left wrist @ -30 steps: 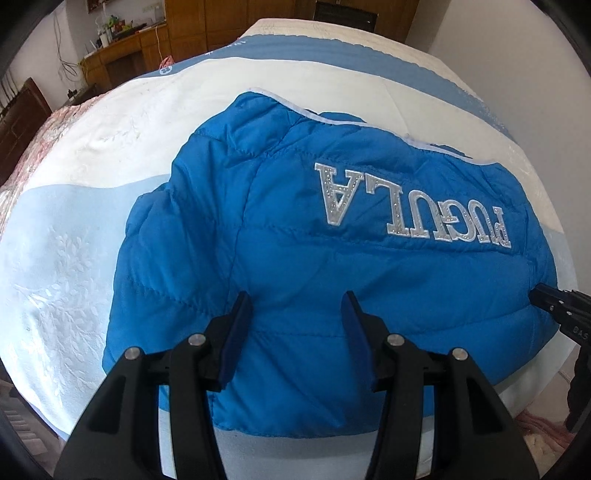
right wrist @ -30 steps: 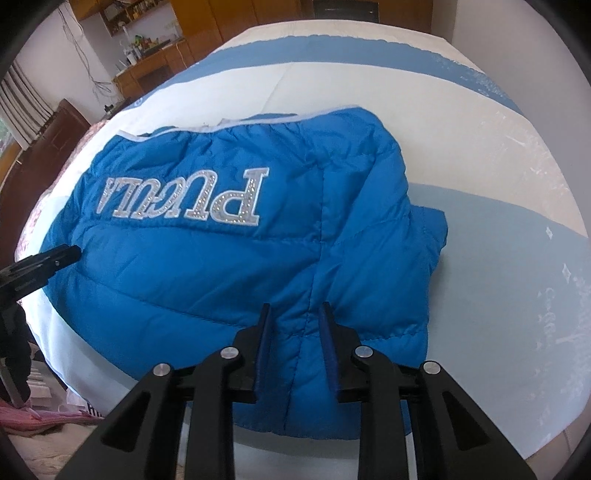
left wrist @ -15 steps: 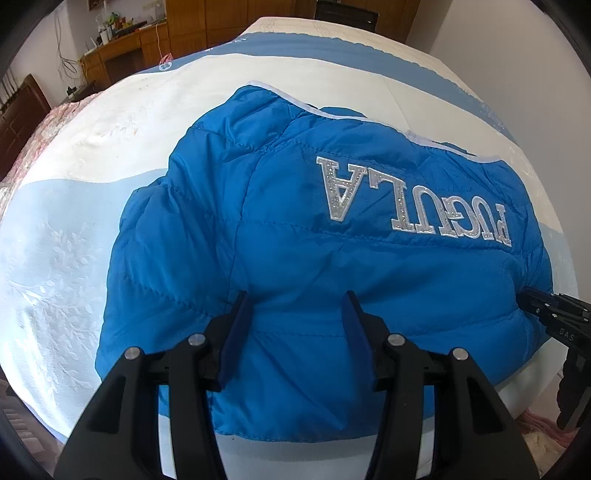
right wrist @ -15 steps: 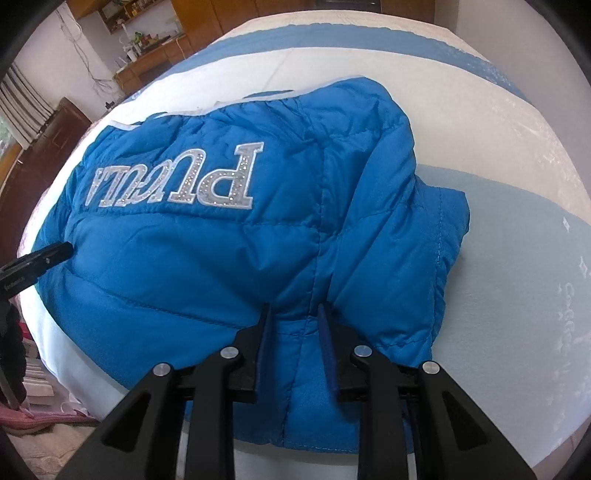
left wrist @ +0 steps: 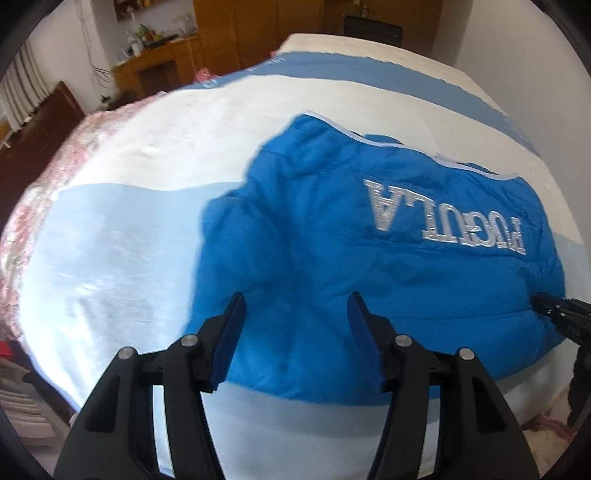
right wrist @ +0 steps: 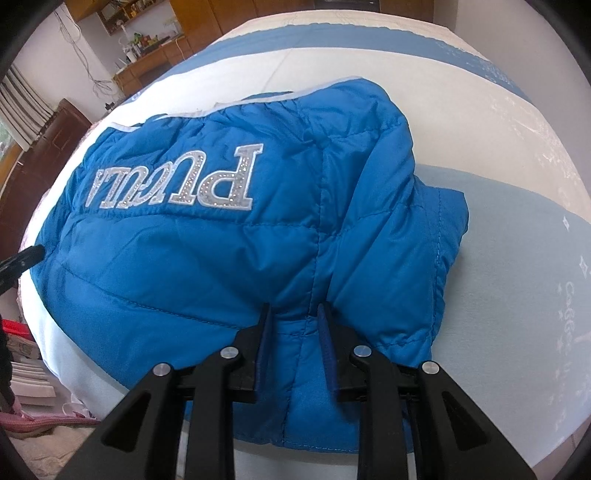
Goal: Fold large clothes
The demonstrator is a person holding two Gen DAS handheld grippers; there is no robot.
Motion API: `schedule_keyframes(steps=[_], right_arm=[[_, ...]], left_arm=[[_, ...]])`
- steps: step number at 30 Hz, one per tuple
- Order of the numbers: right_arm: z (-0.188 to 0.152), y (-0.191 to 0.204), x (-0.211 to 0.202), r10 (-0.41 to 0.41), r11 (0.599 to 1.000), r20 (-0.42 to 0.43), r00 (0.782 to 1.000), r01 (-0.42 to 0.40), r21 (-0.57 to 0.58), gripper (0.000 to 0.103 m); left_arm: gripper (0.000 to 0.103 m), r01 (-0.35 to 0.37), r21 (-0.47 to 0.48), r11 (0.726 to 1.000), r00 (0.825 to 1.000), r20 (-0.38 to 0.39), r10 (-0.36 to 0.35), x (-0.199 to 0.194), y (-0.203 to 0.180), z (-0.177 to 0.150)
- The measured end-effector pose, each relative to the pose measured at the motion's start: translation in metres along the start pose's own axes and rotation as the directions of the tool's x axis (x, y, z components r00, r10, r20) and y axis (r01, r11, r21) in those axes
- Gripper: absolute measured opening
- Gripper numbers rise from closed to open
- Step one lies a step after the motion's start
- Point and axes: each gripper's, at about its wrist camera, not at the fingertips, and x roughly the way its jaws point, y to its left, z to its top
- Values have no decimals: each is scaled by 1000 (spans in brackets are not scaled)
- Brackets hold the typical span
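A blue padded jacket [left wrist: 369,258] with silver lettering lies back up on the bed, folded into a compact block. My left gripper [left wrist: 295,299] hovers over the jacket's near left part. Its jaws are opening, and no fabric is pinched between them. My right gripper [right wrist: 293,310] is shut on a bunched seam of the jacket [right wrist: 184,266] at its near edge. The right gripper's tip [left wrist: 554,310] shows at the right of the left wrist view. At the left edge of the right wrist view is the left gripper's tip [right wrist: 26,256].
The bed cover [left wrist: 129,240] is white with pale blue bands and reaches well beyond the jacket. A pink quilt [left wrist: 33,192] hangs at the bed's left side. Wooden cabinets [left wrist: 162,66] stand behind and a white wall [right wrist: 535,33] lies to the right. Clutter [right wrist: 29,384] sits on the floor.
My left gripper has lifted and drawn back to the left, its jaws now wider. The right gripper keeps its pinch on the jacket, which has shifted slightly toward it.
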Motion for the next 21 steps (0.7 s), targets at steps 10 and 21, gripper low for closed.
schedule_keyframes(steps=[10,21], right_arm=[[0,0,0,3,1000,-2,1000,-3,-4,24],[0,1,0,7,1000,-1,1000,-7,-9,24]], left_arm=[[69,167,-286,943,980,-60,-192,1,54,-29],[74,373,-656,656,885,40,-463,55,101,-59]])
